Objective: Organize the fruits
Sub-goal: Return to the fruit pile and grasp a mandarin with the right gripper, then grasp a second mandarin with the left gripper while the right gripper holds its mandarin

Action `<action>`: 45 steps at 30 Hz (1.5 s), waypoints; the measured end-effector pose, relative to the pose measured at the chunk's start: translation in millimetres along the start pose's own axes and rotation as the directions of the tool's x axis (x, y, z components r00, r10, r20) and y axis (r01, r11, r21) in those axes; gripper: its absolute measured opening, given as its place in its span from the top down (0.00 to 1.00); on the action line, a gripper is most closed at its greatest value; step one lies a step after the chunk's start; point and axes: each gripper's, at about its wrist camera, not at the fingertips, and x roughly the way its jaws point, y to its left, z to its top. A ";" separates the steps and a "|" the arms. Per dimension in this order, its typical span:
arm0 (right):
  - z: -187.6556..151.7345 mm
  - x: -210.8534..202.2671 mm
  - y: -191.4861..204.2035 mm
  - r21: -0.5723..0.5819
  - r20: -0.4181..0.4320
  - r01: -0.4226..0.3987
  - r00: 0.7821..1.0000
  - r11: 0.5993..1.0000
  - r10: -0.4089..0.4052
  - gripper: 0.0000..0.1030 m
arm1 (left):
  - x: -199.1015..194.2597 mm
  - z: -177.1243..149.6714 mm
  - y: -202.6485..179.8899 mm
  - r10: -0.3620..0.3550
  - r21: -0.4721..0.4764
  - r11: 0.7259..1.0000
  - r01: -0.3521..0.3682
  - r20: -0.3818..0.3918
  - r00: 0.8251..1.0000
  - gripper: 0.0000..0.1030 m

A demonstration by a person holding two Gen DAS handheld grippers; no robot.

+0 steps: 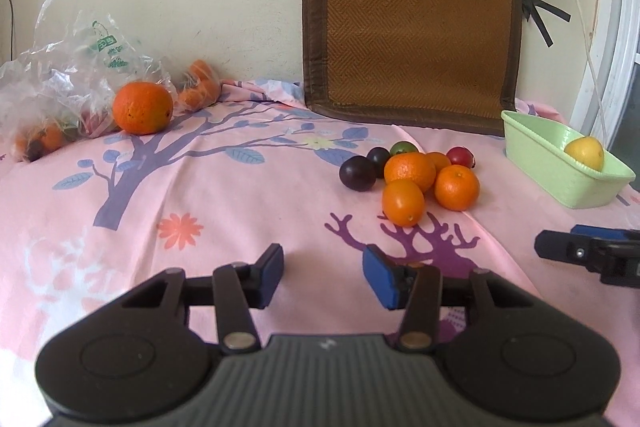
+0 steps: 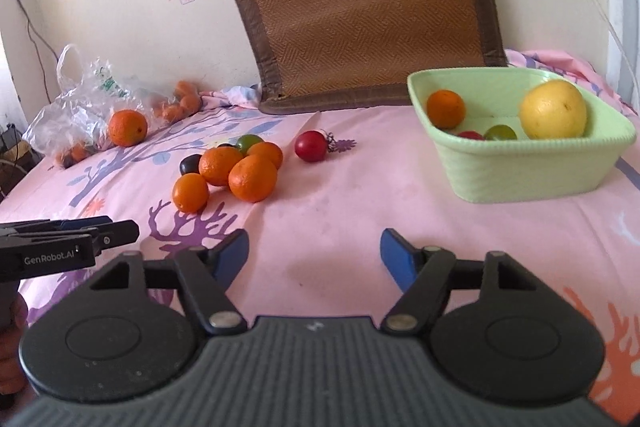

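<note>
"GenRobot.AI" on the left claw (image 2: pixel 120 231)

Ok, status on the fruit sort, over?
Left tongs open, empty. Right tongs open, empty. Green basket holds a yellow fruit and a few small ones; loose pile on the sheet. Nothing blocking.

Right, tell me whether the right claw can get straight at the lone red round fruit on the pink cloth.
Probably yes: the right claw is open and empty, the red round fruit sits apart from the orange pile, with only bare pink cloth between.
</note>
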 end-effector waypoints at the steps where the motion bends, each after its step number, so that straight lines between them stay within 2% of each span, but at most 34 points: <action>1: 4.2 3.4 3.9 -0.029 0.002 -0.018 1.000 0.999 0.018 0.36 | -0.4 0.6 1.4 -0.006 -0.011 1.000 0.006 0.000 1.000 0.56; 5: 19.9 13.7 18.7 -0.143 0.026 -0.047 0.998 0.989 0.052 0.45 | -1.8 9.9 -1.8 -0.069 -0.009 0.998 0.069 0.013 0.998 0.56; 9: 31.3 27.5 25.5 -0.205 0.013 -0.072 0.997 0.976 0.076 0.52 | 3.0 22.6 -18.5 -0.115 0.056 0.992 0.113 0.029 0.993 0.56; 11: 35.1 35.0 24.3 -0.187 -0.003 -0.096 0.995 0.978 0.098 0.53 | 13.6 26.0 -23.7 -0.111 0.073 0.991 0.109 0.013 0.994 0.57; 15: 36.7 50.2 19.9 -0.150 -0.039 -0.108 0.994 0.983 0.104 0.54 | 28.3 26.8 -26.8 -0.117 0.039 0.992 0.117 -0.017 0.993 0.60; 18: 36.0 56.8 13.7 -0.095 -0.067 -0.150 0.987 0.984 0.144 0.54 | 30.9 25.4 -24.6 -0.133 0.023 0.991 0.133 -0.017 0.991 0.60; 25: 31.6 58.1 11.4 -0.061 -0.069 -0.161 0.985 0.985 0.157 0.54 | 31.5 23.3 -22.6 -0.126 0.014 0.992 0.126 -0.023 0.992 0.58; 27: 30.7 57.1 13.8 -0.078 -0.068 -0.167 0.984 0.983 0.162 0.61 | 31.1 23.4 -22.0 -0.127 0.016 0.992 0.127 -0.018 0.992 0.57; 32: 30.0 57.2 17.8 -0.122 -0.053 -0.140 0.989 0.983 0.135 0.63 | 29.2 22.7 -21.0 -0.132 0.015 0.991 0.132 -0.006 0.991 0.58; 38: 24.6 44.9 3.3 -0.039 -0.012 -0.087 0.996 0.995 0.087 0.63 | 28.5 22.2 -19.8 -0.141 0.015 0.990 0.141 -0.002 0.990 0.58; 45: 15.2 35.7 5.9 -0.055 -0.026 -0.076 0.997 0.996 0.075 0.61 | 33.7 25.2 -30.5 -0.180 0.064 0.981 0.181 -0.027 0.983 0.56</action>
